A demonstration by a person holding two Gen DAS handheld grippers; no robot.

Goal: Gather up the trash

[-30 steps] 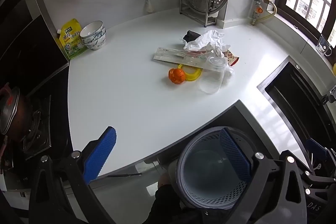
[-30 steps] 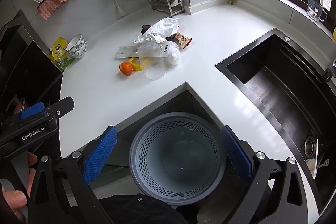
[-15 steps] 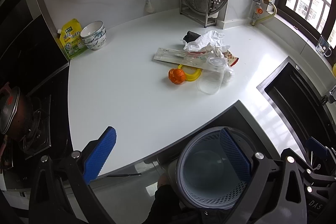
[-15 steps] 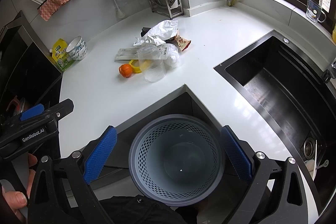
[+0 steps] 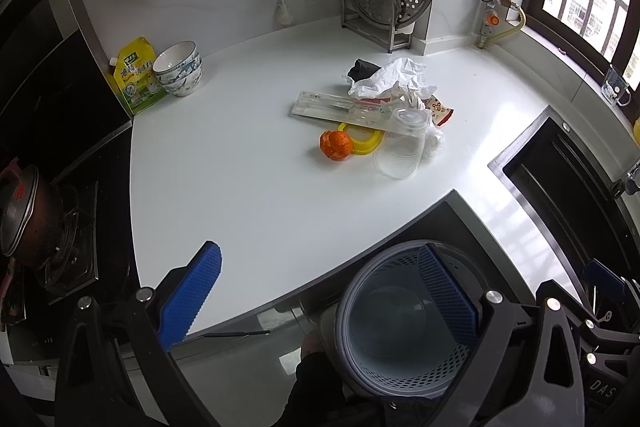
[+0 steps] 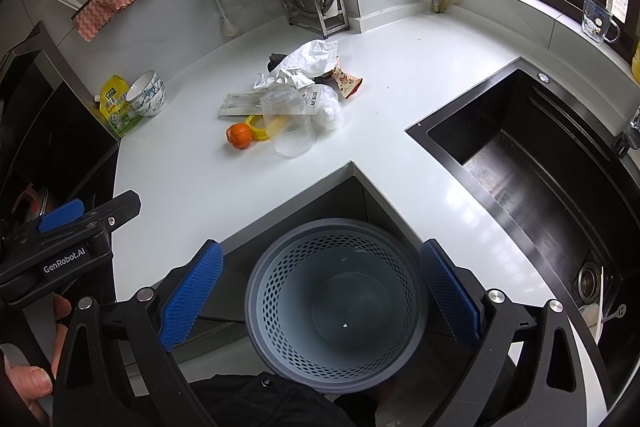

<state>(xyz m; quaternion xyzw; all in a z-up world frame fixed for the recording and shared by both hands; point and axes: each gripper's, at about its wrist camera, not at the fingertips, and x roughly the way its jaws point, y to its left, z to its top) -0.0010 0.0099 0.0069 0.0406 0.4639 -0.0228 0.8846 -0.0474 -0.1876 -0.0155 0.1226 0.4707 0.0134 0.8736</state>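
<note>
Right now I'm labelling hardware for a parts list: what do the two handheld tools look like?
Both match: black angular plastic frames with silver bolts and blue ridged pads on two fingers. The left tool carries white "GenRobot.AI" lettering; the right tool shows none here. No cables visible.

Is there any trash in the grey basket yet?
No, the grey basket shows only its bare bottom, while the trash pile sits on the white counter.

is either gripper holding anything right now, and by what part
Nothing is held. The left gripper and right gripper are both open and empty; the grey bin just sits below them.
</note>
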